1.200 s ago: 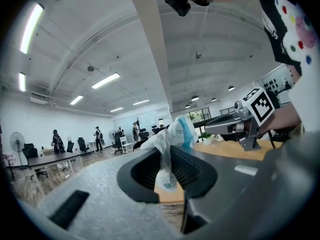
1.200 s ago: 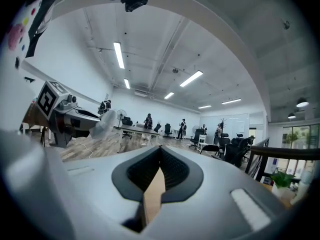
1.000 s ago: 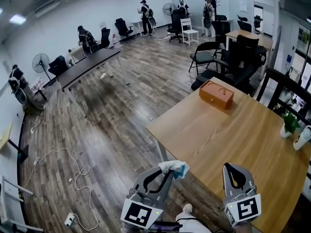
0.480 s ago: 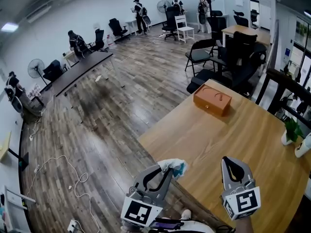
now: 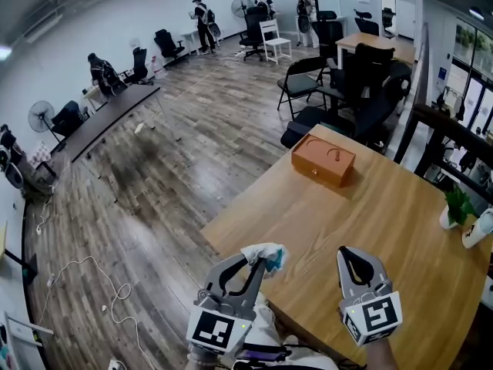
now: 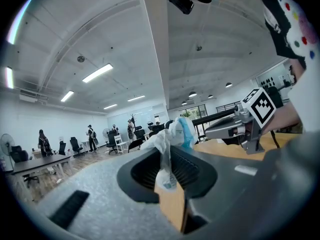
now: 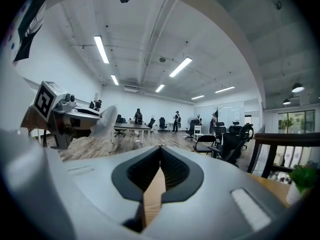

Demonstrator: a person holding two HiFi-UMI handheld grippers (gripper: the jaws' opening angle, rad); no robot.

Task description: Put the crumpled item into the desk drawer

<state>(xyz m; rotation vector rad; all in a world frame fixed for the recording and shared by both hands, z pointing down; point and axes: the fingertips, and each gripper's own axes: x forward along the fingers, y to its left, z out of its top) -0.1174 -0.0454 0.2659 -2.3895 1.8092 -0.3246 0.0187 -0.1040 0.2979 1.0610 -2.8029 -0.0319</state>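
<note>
Pinching the crumpled item [image 5: 263,252] at their tips are left tongs [image 5: 257,264]; right tongs [image 5: 353,254] closed.

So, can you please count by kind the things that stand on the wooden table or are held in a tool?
wooden drawer box: 1
potted plant: 1
white object, cut off at the picture's edge, kind unclear: 1
crumpled item, gripped in the left tool: 1
Total: 4
</note>
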